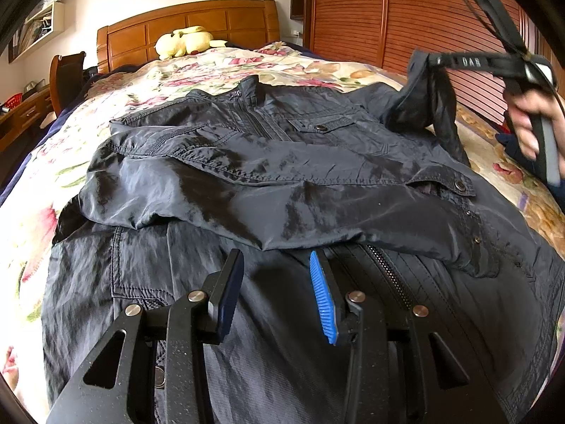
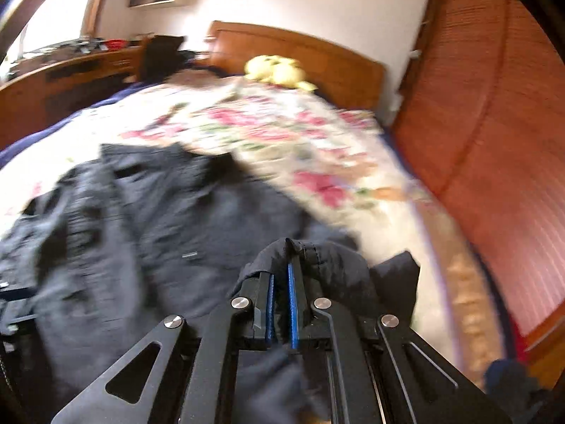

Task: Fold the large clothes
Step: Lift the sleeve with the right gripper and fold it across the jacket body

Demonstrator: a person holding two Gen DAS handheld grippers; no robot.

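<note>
A dark jacket [image 1: 282, 183] lies spread across the flowered bedspread [image 1: 219, 70], collar toward the headboard [image 1: 187, 24], one sleeve already laid across its chest. The cloth looks thin, glossy and limp, likely light and slippery; hems, cuffs and seams appear to be the surest places to pinch. The right tool [image 2: 280, 282], on the wardrobe side of the jacket, is clamped nearly closed on the other sleeve's cuff [image 1: 423, 84], lifted above the bed in a raised hand [image 1: 533, 123]. The left tool [image 1: 277, 289] hovers low over the jacket's hem end, jaws wide apart, holding nothing.
</note>
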